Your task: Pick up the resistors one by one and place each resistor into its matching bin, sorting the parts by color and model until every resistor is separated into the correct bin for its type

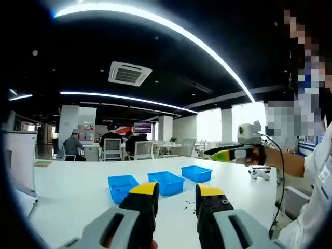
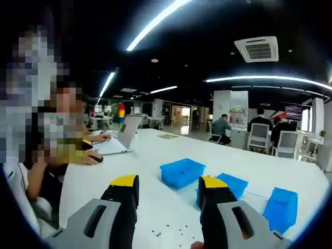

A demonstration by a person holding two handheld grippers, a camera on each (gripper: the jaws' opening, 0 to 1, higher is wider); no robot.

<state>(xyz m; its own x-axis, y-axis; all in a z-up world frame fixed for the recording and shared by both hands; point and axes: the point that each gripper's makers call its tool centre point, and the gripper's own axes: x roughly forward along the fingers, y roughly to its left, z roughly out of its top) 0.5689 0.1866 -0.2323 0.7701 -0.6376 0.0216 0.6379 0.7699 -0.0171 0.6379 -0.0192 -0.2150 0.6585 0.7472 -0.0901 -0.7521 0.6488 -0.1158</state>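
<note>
Three blue bins stand in a row on the white table: one (image 1: 122, 185), a second (image 1: 166, 181) and a third (image 1: 196, 173). In the right gripper view they are bin (image 2: 181, 172), bin (image 2: 231, 184) and bin (image 2: 280, 207). Tiny loose resistors (image 1: 187, 206) lie scattered in front of the bins, seen as specks (image 2: 166, 231) between my right jaws. My left gripper (image 1: 177, 196) is open and empty, above the table short of the bins. My right gripper (image 2: 168, 189) is open with nothing in it. It also enters the left gripper view from the right (image 1: 223, 154), held in a hand, well above the table.
A person (image 2: 57, 135) sits at the table's left side by an open laptop (image 2: 122, 137). A small white object (image 1: 259, 174) lies at the right of the table. A white box (image 1: 21, 155) stands at the far left. Office chairs and seated people are behind the table.
</note>
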